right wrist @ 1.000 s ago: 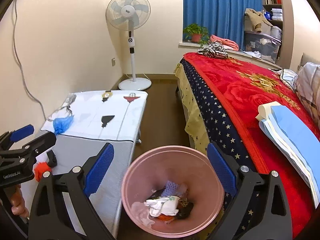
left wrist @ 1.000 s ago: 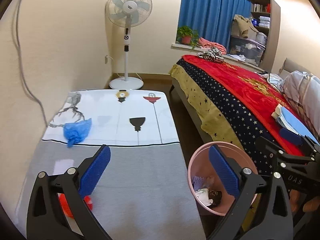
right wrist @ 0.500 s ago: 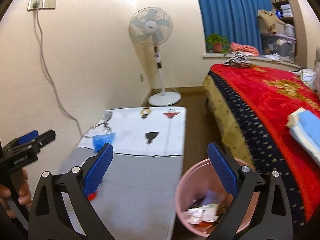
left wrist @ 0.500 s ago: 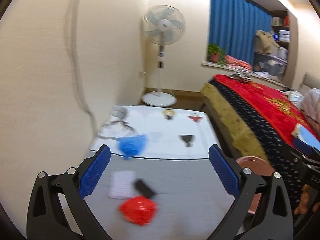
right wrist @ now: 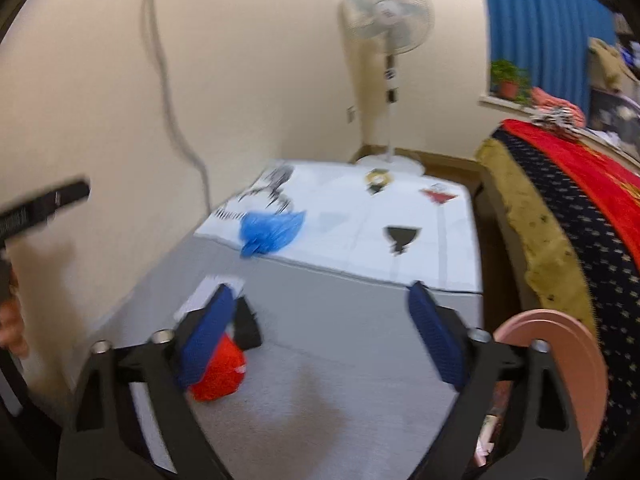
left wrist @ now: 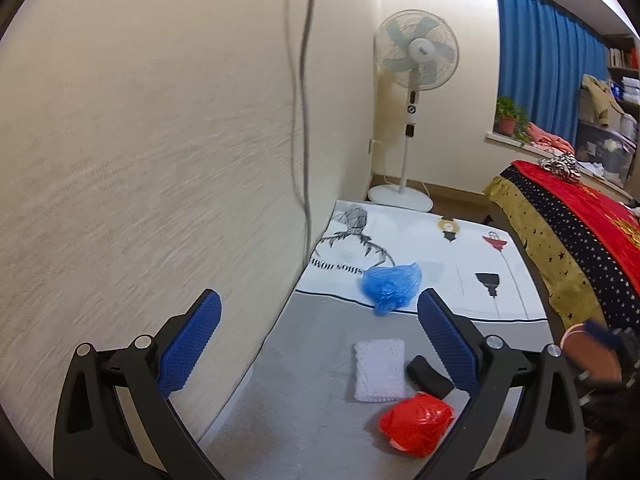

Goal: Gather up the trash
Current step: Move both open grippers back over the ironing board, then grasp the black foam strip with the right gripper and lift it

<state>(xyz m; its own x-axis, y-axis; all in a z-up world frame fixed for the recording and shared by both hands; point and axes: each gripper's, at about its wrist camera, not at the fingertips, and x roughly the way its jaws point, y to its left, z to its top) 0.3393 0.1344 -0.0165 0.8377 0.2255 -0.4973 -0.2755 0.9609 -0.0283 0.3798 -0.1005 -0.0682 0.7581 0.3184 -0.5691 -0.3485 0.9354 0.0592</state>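
Low grey-and-white cloth-covered table (left wrist: 320,360) along the wall holds our trash: crumpled red plastic wad (left wrist: 416,424), white tissue square (left wrist: 379,370), blue plastic bag (left wrist: 391,286). Left gripper (left wrist: 320,340) and right gripper (right wrist: 320,336) both spread, empty, aimed there; pink plastic bin (right wrist: 560,344) sits beside for drops

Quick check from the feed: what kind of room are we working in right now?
Most likely a home bedroom. A bed with a red bedspread runs along the right, a pedestal fan stands by the wall, and blue curtains hang over a windowsill with a potted plant.
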